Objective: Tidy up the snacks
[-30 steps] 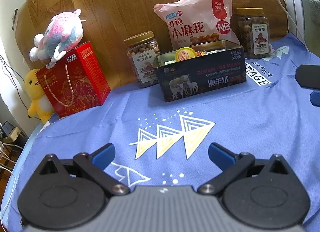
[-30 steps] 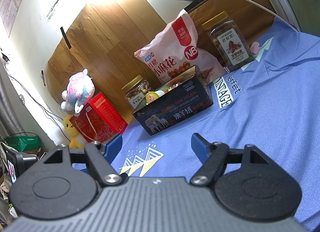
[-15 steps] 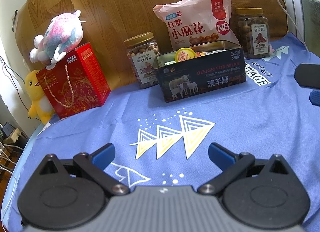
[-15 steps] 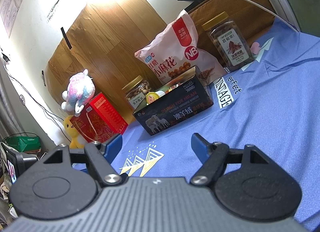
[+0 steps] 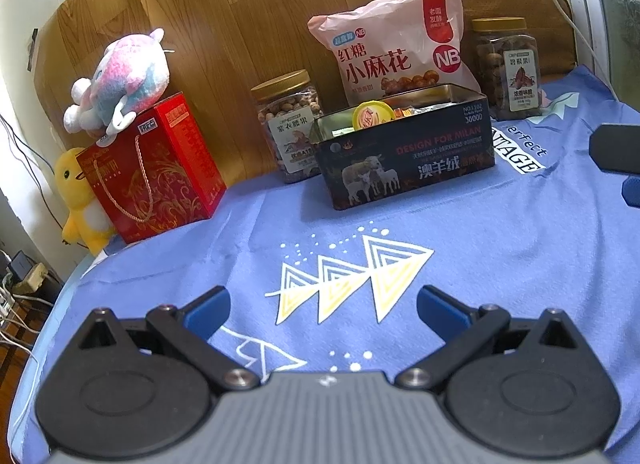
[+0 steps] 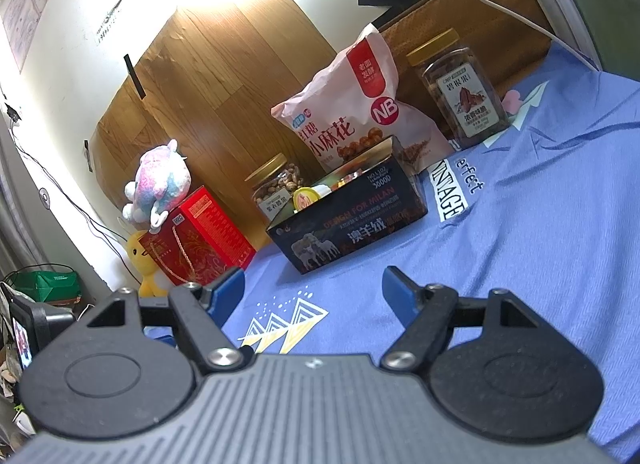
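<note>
Left gripper [image 5: 322,306] hovers over the blue cloth [image 5: 500,264], jaws apart, nothing between them; below it the printed yellow-and-white triangles [image 5: 352,276]. Right gripper [image 6: 314,290] likewise low over the cloth, jaws apart and empty; part of it shows at the right edge of the left wrist view. Snacks sit in a row at the far side, against a wood-grain board [image 5: 240,24]. Dark tin [image 5: 404,156], open-topped, stands in the middle, nearest of the row, with small snacks inside, among them a yellow round cup [image 5: 370,114] poking above the rim at the left end; other contents too small to tell. Pink bag [image 5: 394,48] stands upright just behind the tin, leaning on the board. Left jar [image 5: 290,124], gold lid, nuts inside, just left of the tin and slightly behind it; whether they touch I cannot tell. Right jar [image 5: 506,68], gold lid, darker nuts, right of the bag, far right of the row, next to white lettering printed on the cloth. Red box [image 5: 152,168] with a rope handle stands further left, apart from the left jar. Pink-blue plush [image 5: 120,80] lies on top of the red box. Yellow duck [image 5: 78,200] stands at the cloth's left edge, touching the red box's left side. Cables and a power strip [image 5: 24,276] off the left edge, lower down. Both grippers well short of the snack row.
</note>
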Demonstrator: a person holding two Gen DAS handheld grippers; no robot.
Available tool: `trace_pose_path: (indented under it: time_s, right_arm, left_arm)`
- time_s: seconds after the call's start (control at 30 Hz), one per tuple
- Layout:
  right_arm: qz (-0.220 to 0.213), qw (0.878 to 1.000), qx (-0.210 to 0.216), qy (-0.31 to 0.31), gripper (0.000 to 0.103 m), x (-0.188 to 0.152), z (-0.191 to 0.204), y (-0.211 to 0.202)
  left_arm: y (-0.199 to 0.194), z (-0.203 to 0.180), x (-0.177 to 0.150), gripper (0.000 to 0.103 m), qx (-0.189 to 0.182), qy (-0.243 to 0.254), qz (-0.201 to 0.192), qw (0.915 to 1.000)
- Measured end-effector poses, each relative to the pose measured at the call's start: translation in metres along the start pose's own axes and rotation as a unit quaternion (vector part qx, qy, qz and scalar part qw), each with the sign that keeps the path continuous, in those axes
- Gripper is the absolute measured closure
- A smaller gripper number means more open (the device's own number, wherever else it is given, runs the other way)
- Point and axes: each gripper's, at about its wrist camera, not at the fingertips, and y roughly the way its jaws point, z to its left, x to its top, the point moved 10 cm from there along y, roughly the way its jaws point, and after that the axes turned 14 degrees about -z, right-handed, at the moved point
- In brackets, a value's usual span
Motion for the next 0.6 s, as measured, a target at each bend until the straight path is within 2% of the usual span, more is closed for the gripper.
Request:
trace_pose_path:
  time_s: [0.6]
  right_arm:
    - [0.000, 1.000, 0.001, 0.000, 0.025, 0.0013, -0.0014, 0.0001]
  left_arm:
    - [0.0002, 0.0004, 0.0008, 0.000, 0.008, 0.006, -0.007, 0.9999]
